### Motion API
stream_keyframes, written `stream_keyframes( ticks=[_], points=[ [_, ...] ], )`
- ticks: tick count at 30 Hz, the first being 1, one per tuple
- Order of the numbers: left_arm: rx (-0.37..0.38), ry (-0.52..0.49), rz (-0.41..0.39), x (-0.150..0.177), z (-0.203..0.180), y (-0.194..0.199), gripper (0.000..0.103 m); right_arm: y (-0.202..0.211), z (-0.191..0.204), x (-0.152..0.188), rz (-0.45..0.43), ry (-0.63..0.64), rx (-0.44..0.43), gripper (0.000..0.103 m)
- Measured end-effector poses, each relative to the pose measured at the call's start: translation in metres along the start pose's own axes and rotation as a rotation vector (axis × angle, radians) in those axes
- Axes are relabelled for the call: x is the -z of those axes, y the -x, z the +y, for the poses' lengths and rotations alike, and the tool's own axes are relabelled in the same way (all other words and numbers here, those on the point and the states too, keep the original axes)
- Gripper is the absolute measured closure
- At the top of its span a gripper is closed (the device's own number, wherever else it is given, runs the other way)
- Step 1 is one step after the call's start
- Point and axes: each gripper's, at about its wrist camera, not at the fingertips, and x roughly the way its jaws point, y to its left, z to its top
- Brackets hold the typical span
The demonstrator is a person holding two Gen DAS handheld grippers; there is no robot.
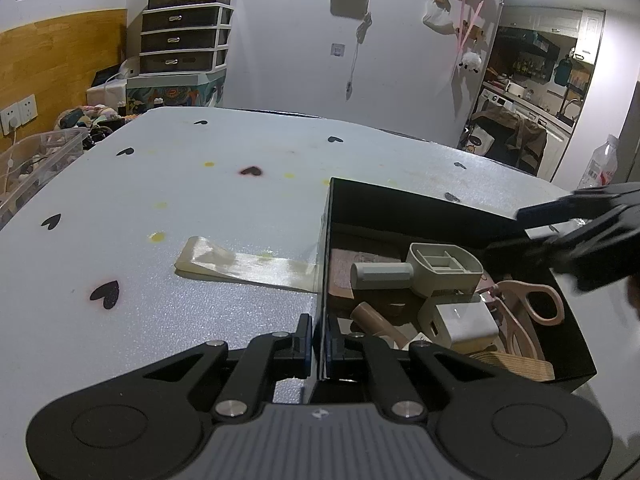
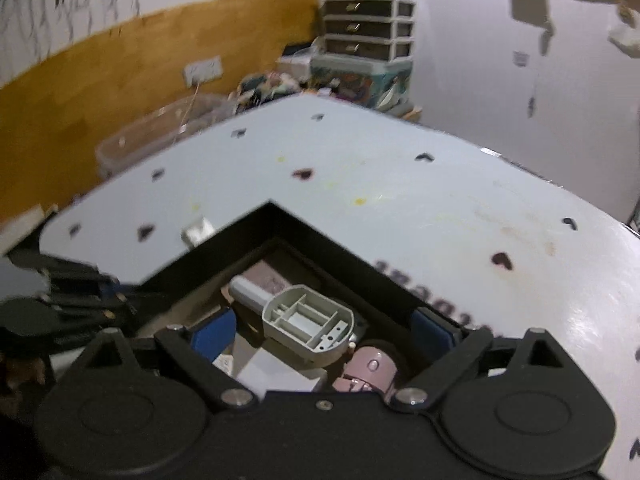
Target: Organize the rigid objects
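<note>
Sitting in black box [image 1: 440, 208]: scissors [image 1: 536, 308], charger [image 1: 460, 320].

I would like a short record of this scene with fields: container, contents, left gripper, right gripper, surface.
container: black box, open at the top, standing on the table
contents: grey plastic part with a handle, white charger, pink scissors, wooden piece
left gripper: left gripper closed on the box's near-left wall, one finger on each side
right gripper: right gripper open above the box interior, holding nothing
surface: white table with black heart marks; a pale ribbon strip lies beside the box
</note>
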Motion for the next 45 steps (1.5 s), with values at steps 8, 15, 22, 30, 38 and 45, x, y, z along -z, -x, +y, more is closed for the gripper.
stream_keyframes(
  ticks=[8, 15, 22, 30, 38, 45],
  points=[
    [-0.013, -0.014, 0.006, -0.002, -0.003, 0.0, 0.097, 0.046, 0.002, 0.009, -0.13, -0.085, 0.092, 0.0],
    [-0.024, -0.031, 0.01, -0.003, -0.007, 0.0, 0.097, 0.069, 0.01, 0.033, -0.218, -0.213, 0.218, 0.0],
    [-0.028, -0.032, 0.006, -0.003, -0.007, 0.001, 0.096, 0.082, 0.02, 0.057, -0.281, -0.284, 0.292, 0.0],
    [-0.039, -0.041, -0.12, -0.004, -0.015, 0.044, 0.049, 0.097, 0.039, 0.077, -0.329, -0.273, 0.342, 0.0],
    [-0.075, -0.077, -0.279, 0.017, -0.032, 0.105, 0.017, 0.124, 0.059, 0.104, -0.38, -0.251, 0.381, 0.0],
    [-0.076, -0.11, -0.33, 0.052, -0.047, 0.141, 0.005, 0.144, 0.077, 0.136, -0.407, -0.261, 0.411, 0.0]
  ],
)
